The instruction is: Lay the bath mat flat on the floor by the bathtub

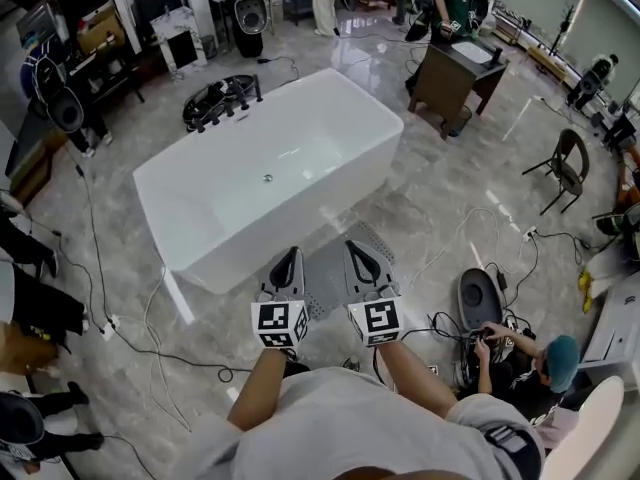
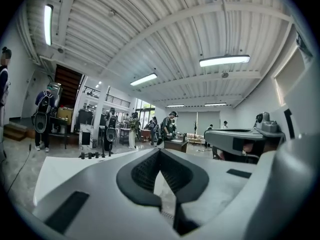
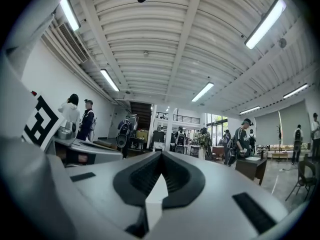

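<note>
The grey bath mat [image 1: 327, 271] lies spread on the marble floor against the near long side of the white bathtub [image 1: 270, 168]. Both grippers hang side by side just above it, pointing toward the tub. My left gripper [image 1: 290, 256] is shut with nothing in it, and the same holds for my right gripper [image 1: 356, 249]. In the left gripper view the jaws [image 2: 160, 153] meet at the tip and look level across the room. The right gripper view shows its jaws [image 3: 161, 156] closed the same way. Part of the mat is hidden under the grippers.
A dark wooden cabinet [image 1: 455, 73] stands beyond the tub's far right corner. A person [image 1: 530, 358] crouches at the right beside a black device [image 1: 480, 298] and tangled cables. More cables [image 1: 150, 318] trail left of me. A black chair [image 1: 568, 163] stands far right.
</note>
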### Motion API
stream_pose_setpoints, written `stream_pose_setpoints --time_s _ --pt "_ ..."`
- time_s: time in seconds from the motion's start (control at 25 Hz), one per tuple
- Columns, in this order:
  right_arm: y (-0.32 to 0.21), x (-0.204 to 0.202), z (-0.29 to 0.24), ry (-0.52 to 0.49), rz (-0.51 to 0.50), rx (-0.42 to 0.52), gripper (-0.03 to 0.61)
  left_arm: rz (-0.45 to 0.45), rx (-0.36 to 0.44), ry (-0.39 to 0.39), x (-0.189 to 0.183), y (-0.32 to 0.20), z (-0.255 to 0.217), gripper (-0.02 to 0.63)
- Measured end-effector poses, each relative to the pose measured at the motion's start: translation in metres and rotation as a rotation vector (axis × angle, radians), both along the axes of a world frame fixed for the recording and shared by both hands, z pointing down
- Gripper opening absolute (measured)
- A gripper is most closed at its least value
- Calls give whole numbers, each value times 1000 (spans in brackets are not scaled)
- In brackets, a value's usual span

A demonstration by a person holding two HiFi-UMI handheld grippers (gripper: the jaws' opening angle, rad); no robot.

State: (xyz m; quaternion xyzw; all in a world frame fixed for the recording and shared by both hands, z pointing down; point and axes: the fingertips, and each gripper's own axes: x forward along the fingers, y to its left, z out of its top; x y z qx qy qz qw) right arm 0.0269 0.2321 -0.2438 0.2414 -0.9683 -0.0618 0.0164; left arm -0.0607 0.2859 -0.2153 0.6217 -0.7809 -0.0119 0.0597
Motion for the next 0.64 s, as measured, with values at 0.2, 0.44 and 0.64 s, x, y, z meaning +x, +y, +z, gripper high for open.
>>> stream_pose_setpoints --time_s 0.2,0.44,0.64 --pt "17 -10 -6 0 -19 16 6 1 29 41 -3 14 -4 12" --pt "19 -31 -13 12 -25 36 6 30 49 24 -13 9 -13 12" --pt "32 -48 -12 8 -31 15 6 29 59 -6 -29 24 -23 12"
